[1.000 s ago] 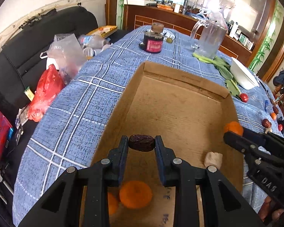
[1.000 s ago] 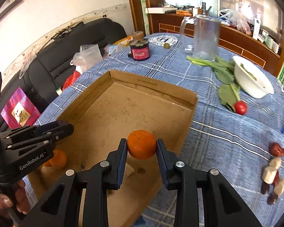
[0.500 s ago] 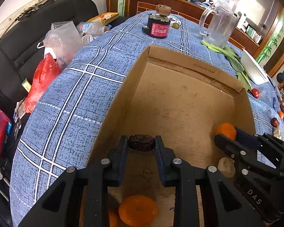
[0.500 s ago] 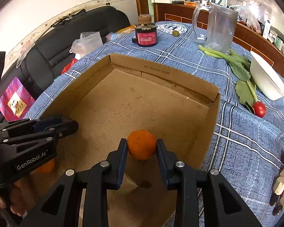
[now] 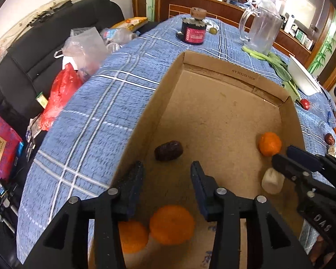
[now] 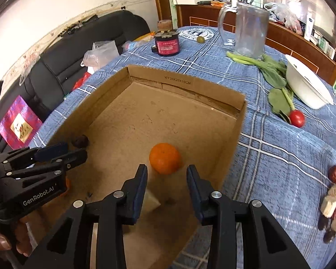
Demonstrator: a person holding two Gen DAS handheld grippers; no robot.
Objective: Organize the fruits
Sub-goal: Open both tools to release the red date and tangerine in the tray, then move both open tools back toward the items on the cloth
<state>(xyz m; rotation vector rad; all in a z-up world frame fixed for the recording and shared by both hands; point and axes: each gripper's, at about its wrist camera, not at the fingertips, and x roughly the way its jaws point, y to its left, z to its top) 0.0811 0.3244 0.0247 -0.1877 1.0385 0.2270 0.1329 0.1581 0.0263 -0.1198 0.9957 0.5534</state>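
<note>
Left gripper (image 5: 166,170) angled down into the cardboard box (image 5: 233,76), jaws opening, nothing between the pads; dark red date (image 5: 168,150) lying loose on the box floor just past the fingertips, near the left wall. Right gripper (image 6: 166,176) likewise tilted down into the box, jaws opening and gripping nothing; orange (image 6: 165,158) resting on the floor just ahead of the tips, not touched by either pad. Below the left gripper, two more oranges (image 5: 171,224) side by side at the near end of the box, and a pale whitish chunk (image 5: 272,181) close to the right wall, just beside the right gripper's tip. Outside the box, blue checked tablecloth (image 6: 280,157) with a red tomato (image 6: 297,118) at the end of some leafy greens (image 6: 272,71), a white bowl (image 6: 306,85), a glass pitcher (image 6: 249,31), a dark jar with a red label (image 6: 167,42), and a small heap of dates and pale pieces (image 6: 332,199) at the right edge. Beyond the table on the left, black sofa (image 5: 33,56) carrying plastic bags (image 5: 82,44).
</note>
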